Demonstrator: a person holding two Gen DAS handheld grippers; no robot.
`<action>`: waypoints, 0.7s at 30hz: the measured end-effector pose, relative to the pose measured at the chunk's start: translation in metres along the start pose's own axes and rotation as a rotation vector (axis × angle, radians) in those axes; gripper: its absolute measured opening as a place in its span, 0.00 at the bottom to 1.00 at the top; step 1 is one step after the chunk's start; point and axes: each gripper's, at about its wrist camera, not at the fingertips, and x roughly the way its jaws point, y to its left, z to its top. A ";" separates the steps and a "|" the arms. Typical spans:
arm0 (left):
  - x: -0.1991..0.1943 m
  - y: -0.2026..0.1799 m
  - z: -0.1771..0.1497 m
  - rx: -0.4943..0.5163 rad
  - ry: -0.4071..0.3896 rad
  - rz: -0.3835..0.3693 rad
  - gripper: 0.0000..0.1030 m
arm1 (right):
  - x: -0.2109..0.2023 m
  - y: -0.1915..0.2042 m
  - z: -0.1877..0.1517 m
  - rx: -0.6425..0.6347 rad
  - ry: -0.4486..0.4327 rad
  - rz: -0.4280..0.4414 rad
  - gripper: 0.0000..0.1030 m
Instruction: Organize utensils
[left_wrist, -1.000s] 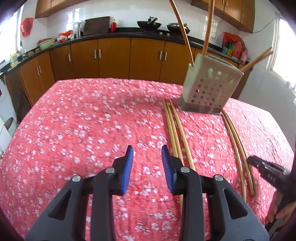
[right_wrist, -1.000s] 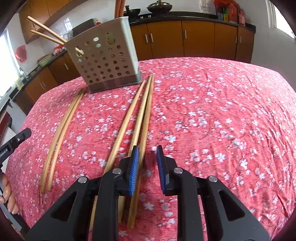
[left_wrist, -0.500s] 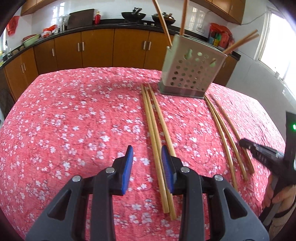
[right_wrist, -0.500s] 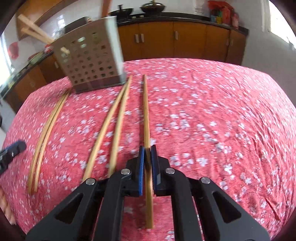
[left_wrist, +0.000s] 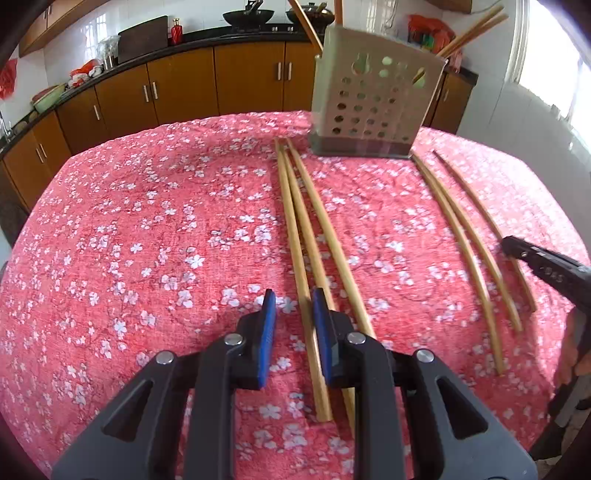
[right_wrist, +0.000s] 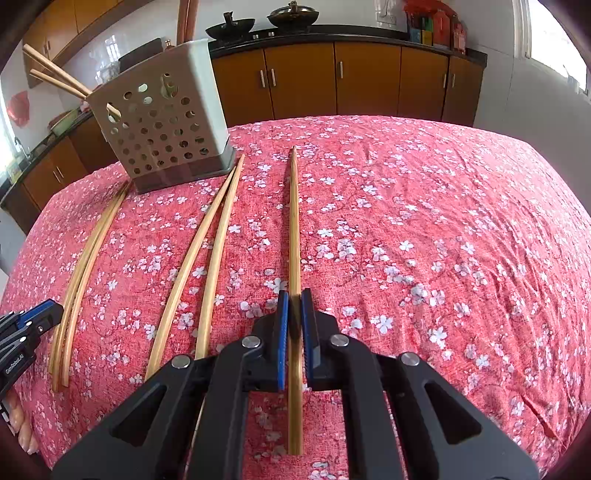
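A perforated grey utensil holder (left_wrist: 369, 107) (right_wrist: 166, 122) stands at the back of the table with several chopsticks in it. My right gripper (right_wrist: 294, 306) is shut on one wooden chopstick (right_wrist: 294, 221), which points away from me, apart from two others (right_wrist: 210, 240). My left gripper (left_wrist: 293, 310) straddles the leftmost chopstick (left_wrist: 293, 236) of a group of three. Its jaws are closing, and a gap still shows beside each blue pad. The right gripper (left_wrist: 517, 251) shows at the right edge of the left wrist view. The left gripper (right_wrist: 33, 317) shows beside a far-left bundle (right_wrist: 85, 266) in the right wrist view.
A red floral cloth (left_wrist: 147, 240) covers the whole table, wrinkled on the right side (right_wrist: 480, 258). Brown kitchen cabinets (right_wrist: 369, 81) and a counter with pans run behind the table. A hand (left_wrist: 576, 354) holds the right gripper at the frame edge.
My right gripper shut on one chopstick and drew it sideways away from its two neighbours. My left gripper moved over the left group, came to straddle one chopstick, and its jaws narrowed.
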 end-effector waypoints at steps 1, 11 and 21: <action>0.001 -0.001 0.001 -0.001 -0.006 0.007 0.21 | 0.000 0.001 0.000 -0.001 0.004 0.004 0.08; 0.009 0.031 0.012 -0.094 -0.011 0.106 0.08 | 0.001 -0.006 0.002 -0.005 -0.007 -0.003 0.08; 0.006 0.061 0.011 -0.162 -0.039 0.068 0.10 | 0.003 -0.028 0.008 0.040 -0.020 -0.034 0.08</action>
